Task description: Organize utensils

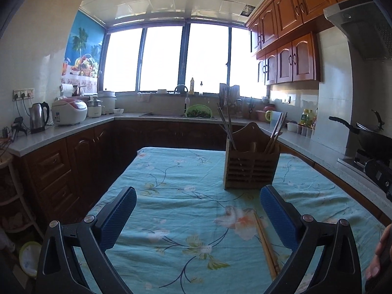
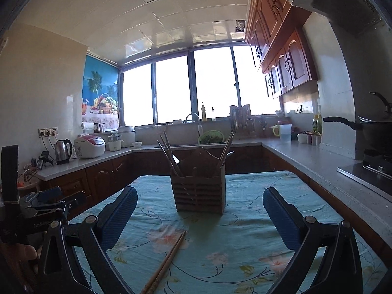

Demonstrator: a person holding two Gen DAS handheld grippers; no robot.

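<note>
Both grippers — left gripper (image 1: pixel 198 210) and right gripper (image 2: pixel 200 212) — are wide apart, holding nothing; chopsticks (image 2: pixel 165 264) lie near the wooden holder (image 2: pixel 199 191).

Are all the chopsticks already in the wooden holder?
No, one pair of chopsticks lies on the tablecloth before the holder.

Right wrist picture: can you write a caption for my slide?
Open right gripper faces a wooden utensil holder holding chopsticks, with a loose pair of chopsticks lying on the floral tablecloth.
</note>
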